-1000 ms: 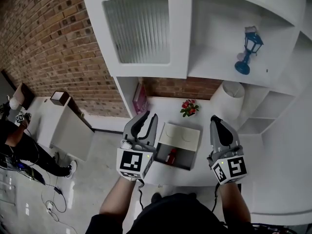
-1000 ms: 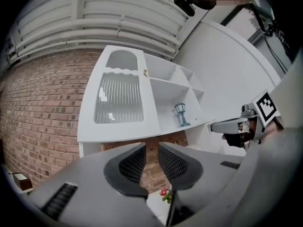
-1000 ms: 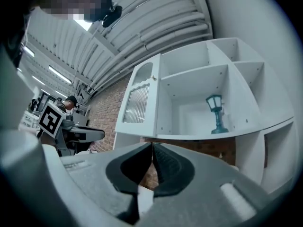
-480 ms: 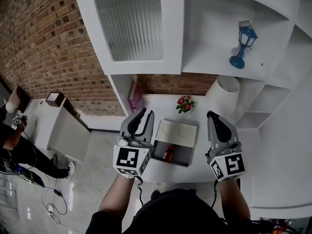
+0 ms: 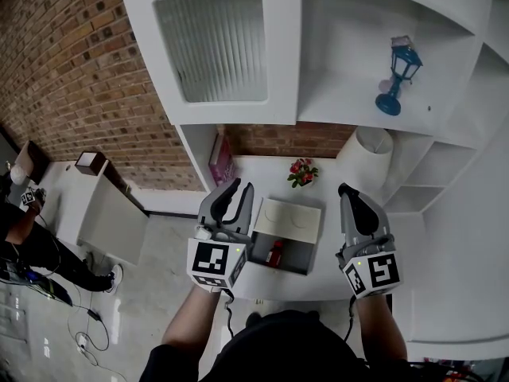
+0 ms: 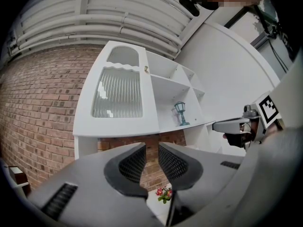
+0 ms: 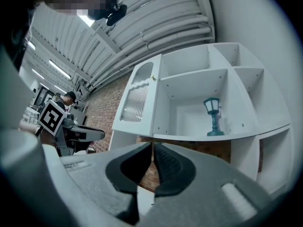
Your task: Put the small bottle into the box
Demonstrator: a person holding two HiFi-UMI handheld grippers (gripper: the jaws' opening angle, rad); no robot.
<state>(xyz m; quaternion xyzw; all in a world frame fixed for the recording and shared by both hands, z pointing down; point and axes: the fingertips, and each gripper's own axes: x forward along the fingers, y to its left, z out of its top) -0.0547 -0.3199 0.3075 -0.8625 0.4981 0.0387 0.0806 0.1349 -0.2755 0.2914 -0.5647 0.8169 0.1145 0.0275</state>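
Note:
A small red bottle (image 5: 276, 253) lies inside the open box (image 5: 301, 267), whose white lid (image 5: 290, 217) stands back behind it on the white table (image 5: 262, 173). My left gripper (image 5: 238, 188) hovers just left of the box, shut and empty; in the left gripper view its pads (image 6: 134, 162) stand close together with nothing between them. My right gripper (image 5: 347, 189) hangs to the right of the box, jaws together and empty. In the right gripper view its pads (image 7: 166, 167) nearly touch. Neither gripper touches the box or the bottle.
A small pot of red flowers (image 5: 304, 172) stands behind the box, a white lampshade (image 5: 364, 153) at the back right and a pink book (image 5: 220, 157) at the back left. A white shelf unit above holds a blue lantern (image 5: 395, 74). A brick wall is at the left.
The head view has shifted slightly. Both grippers stay beside the box and the bottle stays inside it.

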